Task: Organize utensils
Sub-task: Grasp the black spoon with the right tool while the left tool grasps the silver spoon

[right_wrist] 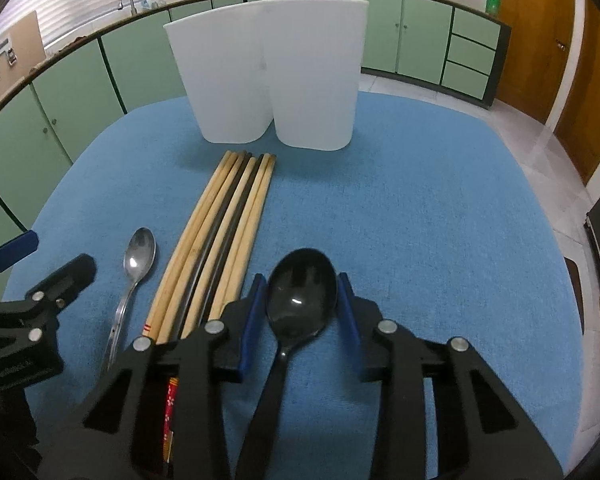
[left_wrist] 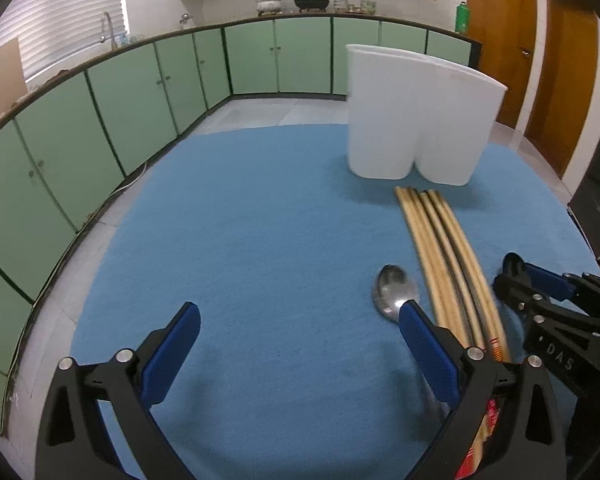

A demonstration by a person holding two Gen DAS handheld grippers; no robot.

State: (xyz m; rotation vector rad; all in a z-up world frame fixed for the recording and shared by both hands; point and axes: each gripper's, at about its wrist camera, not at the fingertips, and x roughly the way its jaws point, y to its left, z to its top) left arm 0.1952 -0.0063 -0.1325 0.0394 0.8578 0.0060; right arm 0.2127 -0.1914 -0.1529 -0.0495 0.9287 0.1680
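Observation:
A white two-compartment holder stands at the back of the blue mat; it also shows in the left wrist view. Several wooden and dark chopsticks lie in a bundle in front of it, also in the left wrist view. A metal spoon lies left of them, its bowl showing in the left wrist view. A black spoon lies between the fingers of my right gripper, whose jaws stand partly open around its bowl. My left gripper is open and empty over the mat, its right finger above the metal spoon's handle.
Green cabinets with a counter run behind the table. Wooden doors stand at the right. The right gripper shows at the right edge of the left wrist view; the left gripper shows at the left edge of the right wrist view.

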